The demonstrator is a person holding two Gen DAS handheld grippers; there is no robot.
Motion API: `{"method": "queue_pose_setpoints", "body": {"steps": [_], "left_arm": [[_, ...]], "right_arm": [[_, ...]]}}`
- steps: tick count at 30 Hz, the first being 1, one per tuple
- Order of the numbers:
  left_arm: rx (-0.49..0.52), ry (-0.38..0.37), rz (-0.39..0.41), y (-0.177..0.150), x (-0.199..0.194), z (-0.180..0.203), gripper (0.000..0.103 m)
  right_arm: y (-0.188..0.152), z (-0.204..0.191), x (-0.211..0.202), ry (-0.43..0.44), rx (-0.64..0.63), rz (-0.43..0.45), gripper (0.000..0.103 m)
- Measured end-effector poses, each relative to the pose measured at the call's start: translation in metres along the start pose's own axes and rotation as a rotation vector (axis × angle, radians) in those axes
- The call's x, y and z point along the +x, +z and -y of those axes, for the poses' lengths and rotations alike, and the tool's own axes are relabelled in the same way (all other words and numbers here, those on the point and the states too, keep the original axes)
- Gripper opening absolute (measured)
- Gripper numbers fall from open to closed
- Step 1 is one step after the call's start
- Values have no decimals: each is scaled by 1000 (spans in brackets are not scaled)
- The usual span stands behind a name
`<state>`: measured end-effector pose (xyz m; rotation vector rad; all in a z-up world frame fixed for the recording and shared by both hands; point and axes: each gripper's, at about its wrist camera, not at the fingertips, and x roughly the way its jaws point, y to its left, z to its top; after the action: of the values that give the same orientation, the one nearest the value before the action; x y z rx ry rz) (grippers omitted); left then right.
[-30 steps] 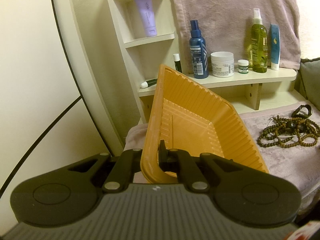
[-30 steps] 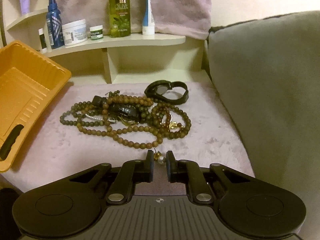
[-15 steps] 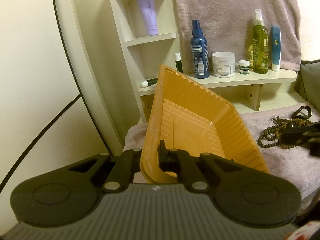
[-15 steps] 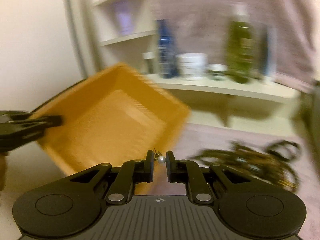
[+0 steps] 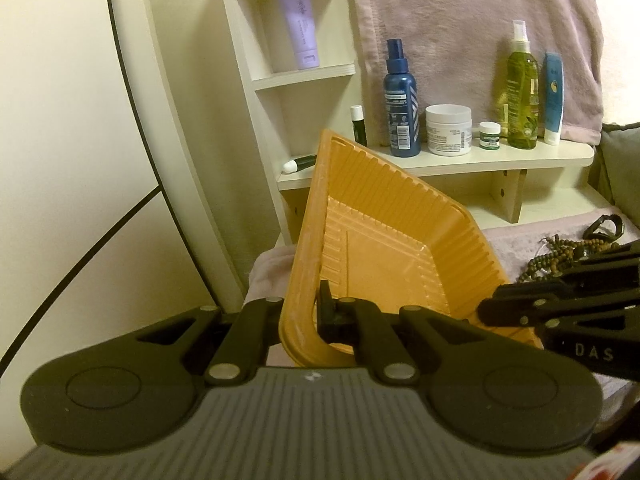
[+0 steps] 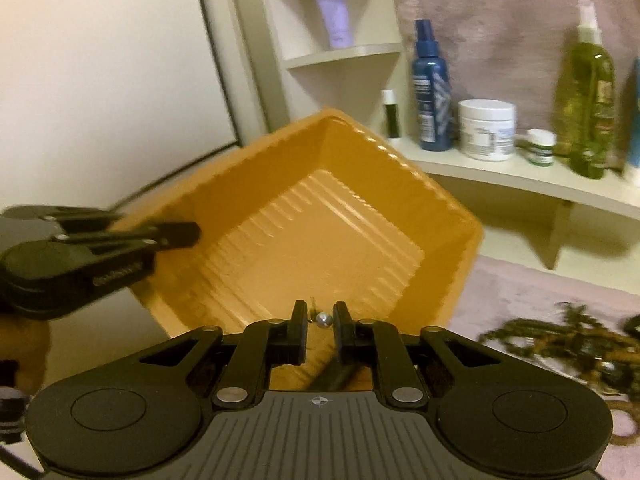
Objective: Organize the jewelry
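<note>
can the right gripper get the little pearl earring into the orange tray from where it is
Probably yes: the right gripper, jaws opening around the pearl earring, hangs over the orange tray, nothing between.

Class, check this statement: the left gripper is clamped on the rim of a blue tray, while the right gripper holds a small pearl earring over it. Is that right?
Not quite: the tray is orange, not blue, as the right wrist view shows. The left gripper is clamped on its rim. The right gripper is over it, jaws opening, with the small pearl earring between them.

Tray point(image 5: 384, 256) left of beads point(image 5: 560, 258) — shelf point(image 5: 500, 162) behind.
</note>
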<state>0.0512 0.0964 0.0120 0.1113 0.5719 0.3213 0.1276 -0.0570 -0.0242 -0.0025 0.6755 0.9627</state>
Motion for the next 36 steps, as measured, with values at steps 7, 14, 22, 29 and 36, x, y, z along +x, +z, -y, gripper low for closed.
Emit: {"method": "queue_pose_setpoints", "body": {"steps": [7, 14, 22, 29, 36], "left_arm": [[-6, 0, -3, 0, 1, -1, 4], [-5, -2, -3, 0, 2, -2, 4], [3, 5, -1, 0, 1, 0, 4], [13, 10, -1, 0, 0, 2, 4], [12, 11, -3, 0, -1, 1, 4]], "right_arm": [[1, 19, -32, -150, 18, 60, 66], [-24, 77, -77, -400, 154, 36, 66], [-48, 129, -116, -579, 260, 32, 66], [-46, 126, -109, -525, 215, 30, 51], [-37, 116, -72, -450, 133, -10, 35]]}}
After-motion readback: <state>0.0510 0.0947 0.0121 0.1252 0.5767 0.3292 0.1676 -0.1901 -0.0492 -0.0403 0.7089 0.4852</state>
